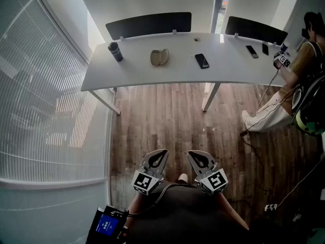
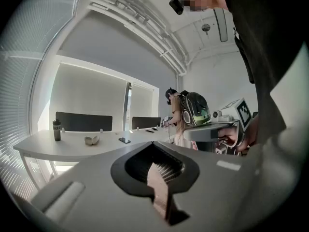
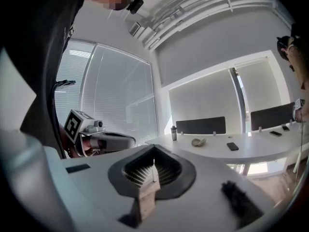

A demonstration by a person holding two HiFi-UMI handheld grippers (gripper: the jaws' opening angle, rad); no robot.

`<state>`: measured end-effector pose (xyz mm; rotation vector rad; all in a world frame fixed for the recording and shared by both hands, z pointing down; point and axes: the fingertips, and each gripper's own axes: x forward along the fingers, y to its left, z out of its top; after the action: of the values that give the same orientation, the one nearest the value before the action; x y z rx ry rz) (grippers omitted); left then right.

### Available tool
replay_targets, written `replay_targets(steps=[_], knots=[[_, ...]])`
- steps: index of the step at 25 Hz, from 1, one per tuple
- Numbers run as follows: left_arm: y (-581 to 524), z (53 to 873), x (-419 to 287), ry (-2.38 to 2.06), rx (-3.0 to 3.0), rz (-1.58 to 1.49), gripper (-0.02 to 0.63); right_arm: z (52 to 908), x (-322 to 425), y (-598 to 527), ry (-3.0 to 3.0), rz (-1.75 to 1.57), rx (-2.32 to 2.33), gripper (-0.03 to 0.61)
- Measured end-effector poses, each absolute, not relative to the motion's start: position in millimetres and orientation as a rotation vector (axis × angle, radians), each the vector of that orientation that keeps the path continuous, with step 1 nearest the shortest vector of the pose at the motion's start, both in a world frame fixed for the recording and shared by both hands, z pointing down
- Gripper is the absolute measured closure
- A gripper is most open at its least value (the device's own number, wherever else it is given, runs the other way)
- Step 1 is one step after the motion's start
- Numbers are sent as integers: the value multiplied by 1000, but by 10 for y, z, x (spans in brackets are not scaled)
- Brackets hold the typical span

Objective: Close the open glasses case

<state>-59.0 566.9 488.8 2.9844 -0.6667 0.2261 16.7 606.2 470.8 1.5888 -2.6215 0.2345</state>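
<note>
The open glasses case [image 1: 159,57], beige with both halves spread, lies on the long white table [image 1: 167,75] far ahead of me. It shows small in the left gripper view [image 2: 91,140] and in the right gripper view [image 3: 198,142]. Both grippers hang close to my body, over the wooden floor and well short of the table. My left gripper [image 1: 160,153] [image 2: 155,166] is shut with nothing in it. My right gripper [image 1: 195,155] [image 3: 153,170] is likewise shut and empty. The two sit side by side, tips pointing toward the table.
A dark bottle [image 1: 116,51] stands left of the case and a black phone [image 1: 201,60] lies to its right. Dark screens [image 1: 149,24] line the table's back. Another person [image 1: 310,60] sits at the right end. Window blinds [image 1: 45,100] run along the left.
</note>
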Motion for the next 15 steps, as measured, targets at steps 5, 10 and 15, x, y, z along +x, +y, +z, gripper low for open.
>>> replay_targets(steps=[5, 10, 15], knots=[[5673, 4919, -514, -674, 2964, 241, 604, 4735, 281, 5983, -2591, 208, 1574, 571], [5471, 4982, -548, -694, 2956, 188, 605, 4825, 294, 5853, -2571, 214, 1567, 571], [5164, 5025, -492, -654, 2976, 150, 606, 4891, 287, 5619, -2541, 214, 1597, 571]])
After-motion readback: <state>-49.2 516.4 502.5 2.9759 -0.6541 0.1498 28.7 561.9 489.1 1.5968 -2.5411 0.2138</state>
